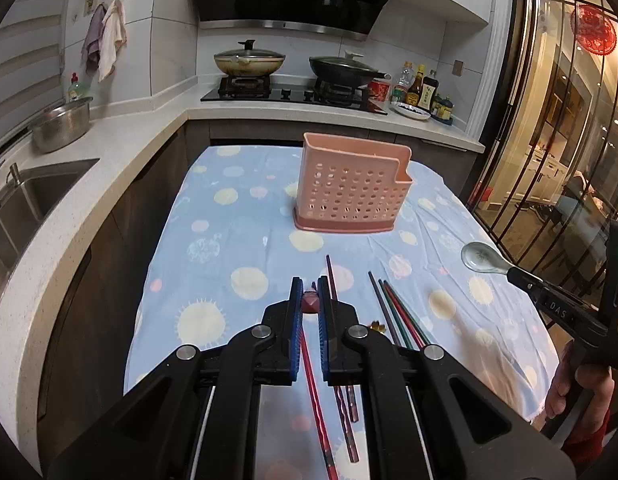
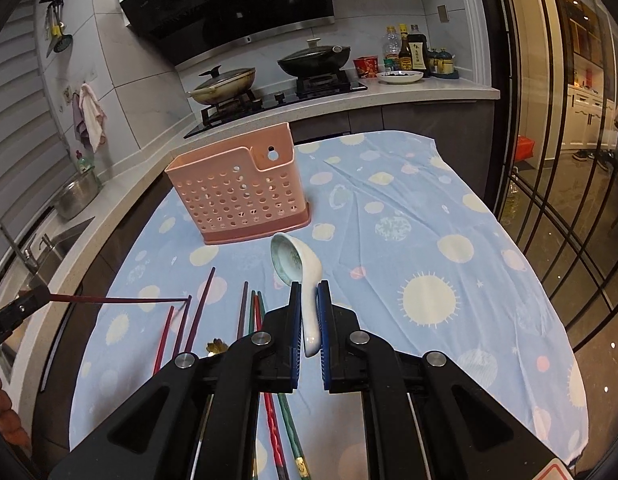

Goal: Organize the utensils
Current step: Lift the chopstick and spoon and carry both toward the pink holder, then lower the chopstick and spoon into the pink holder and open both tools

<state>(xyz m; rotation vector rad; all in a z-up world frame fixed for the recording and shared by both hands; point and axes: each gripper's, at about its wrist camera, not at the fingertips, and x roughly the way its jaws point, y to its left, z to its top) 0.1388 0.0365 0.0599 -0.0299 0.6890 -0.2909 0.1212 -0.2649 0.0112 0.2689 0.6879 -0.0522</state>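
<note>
A pink perforated utensil holder (image 1: pixel 349 192) (image 2: pixel 237 200) stands upright on the blue spotted tablecloth (image 1: pixel 237 240) (image 2: pixel 409 208). My left gripper (image 1: pixel 309 286) (image 2: pixel 41 294) is shut on a red chopstick (image 1: pixel 315 392) (image 2: pixel 117 300), which is lifted off the cloth. My right gripper (image 2: pixel 309 288) (image 1: pixel 517 276) is shut on the handle of a white ceramic spoon (image 2: pixel 295 266) (image 1: pixel 481 257), bowl forward, held above the table in front of the holder. Several more chopsticks (image 1: pixel 397 312) (image 2: pixel 197 312) lie on the cloth between the two grippers.
A small gold flower-shaped piece (image 1: pixel 375 326) (image 2: pixel 215 348) lies by the chopsticks. A counter with a sink (image 1: pixel 33 196), a steel bowl (image 1: pixel 61 124), a stove with two lidded pans (image 1: pixel 249 60) and bottles (image 1: pixel 421 88) wraps the left and back. A glass door (image 1: pixel 569 140) closes the right.
</note>
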